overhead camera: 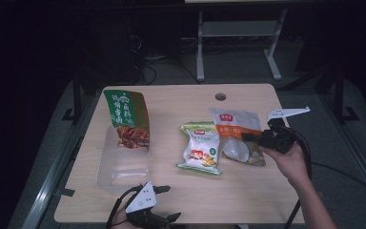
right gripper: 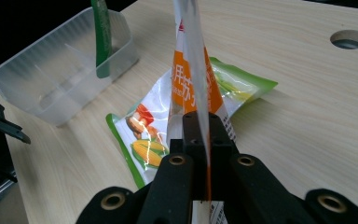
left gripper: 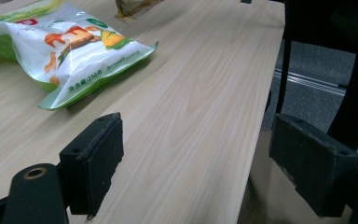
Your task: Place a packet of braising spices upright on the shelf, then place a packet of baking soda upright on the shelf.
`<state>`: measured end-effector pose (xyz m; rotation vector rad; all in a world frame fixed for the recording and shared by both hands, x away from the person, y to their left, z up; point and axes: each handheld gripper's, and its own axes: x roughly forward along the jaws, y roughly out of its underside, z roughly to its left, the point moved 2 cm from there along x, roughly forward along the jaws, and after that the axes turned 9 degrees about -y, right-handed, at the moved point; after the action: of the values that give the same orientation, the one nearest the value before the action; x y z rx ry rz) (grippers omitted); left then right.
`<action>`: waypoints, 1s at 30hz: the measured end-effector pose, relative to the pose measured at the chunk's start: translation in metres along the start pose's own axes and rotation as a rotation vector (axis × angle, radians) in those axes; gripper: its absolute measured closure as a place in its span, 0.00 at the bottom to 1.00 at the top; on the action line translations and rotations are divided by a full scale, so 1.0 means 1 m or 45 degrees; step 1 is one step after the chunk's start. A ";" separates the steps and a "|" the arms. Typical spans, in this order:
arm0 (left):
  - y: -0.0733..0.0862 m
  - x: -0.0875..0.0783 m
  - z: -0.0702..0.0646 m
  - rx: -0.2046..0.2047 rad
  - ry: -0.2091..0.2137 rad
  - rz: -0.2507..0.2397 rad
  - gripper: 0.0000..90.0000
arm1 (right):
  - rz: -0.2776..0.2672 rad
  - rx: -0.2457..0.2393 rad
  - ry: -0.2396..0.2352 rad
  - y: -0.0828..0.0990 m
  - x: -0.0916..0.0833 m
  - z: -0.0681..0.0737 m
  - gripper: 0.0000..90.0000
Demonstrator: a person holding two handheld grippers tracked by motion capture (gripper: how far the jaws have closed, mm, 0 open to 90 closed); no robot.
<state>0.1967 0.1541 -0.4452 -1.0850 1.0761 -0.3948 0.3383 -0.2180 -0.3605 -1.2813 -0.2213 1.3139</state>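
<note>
The right gripper [overhead camera: 248,137] pinches the edge of an orange-and-white snack bag [overhead camera: 236,129] at the table's right side, bag standing on edge along the jaws. The clear plastic bin [overhead camera: 119,167] lies well to the left, past the green-and-white bag [overhead camera: 200,150]. The left gripper [overhead camera: 164,202], fingers spread and empty, is nearer the bin.

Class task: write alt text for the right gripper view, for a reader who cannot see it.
The right gripper's black fingers are shut on the edge of an orange-and-white snack bag, held upright over a wooden table. Behind it lies a green-and-white snack bag, and farther left a clear plastic bin holds a green packet.
</note>
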 end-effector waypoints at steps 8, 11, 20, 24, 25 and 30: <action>0.000 -0.003 0.002 -0.004 -0.012 -0.003 0.19 | -0.005 -0.019 -0.014 -0.013 0.006 0.010 1.00; 0.000 -0.003 0.002 -0.009 -0.011 -0.006 0.19 | -0.004 -0.026 -0.022 -0.018 0.007 0.013 1.00; 0.000 -0.003 0.003 -0.008 -0.010 -0.009 0.19 | -0.005 -0.052 -0.048 -0.029 0.013 0.023 1.00; 0.000 -0.003 0.003 -0.002 -0.012 -0.013 0.19 | 0.002 -0.060 -0.054 -0.032 0.017 0.026 1.00; 0.000 -0.003 0.002 -0.004 -0.014 -0.014 0.19 | 0.000 -0.065 -0.060 -0.033 0.018 0.027 1.00; 0.000 -0.003 0.002 -0.004 -0.009 -0.013 0.19 | -0.005 -0.093 -0.077 -0.038 0.021 0.034 1.00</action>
<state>0.1972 0.1573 -0.4435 -1.0941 1.0658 -0.3972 0.3418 -0.1723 -0.3295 -1.3028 -0.3169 1.3533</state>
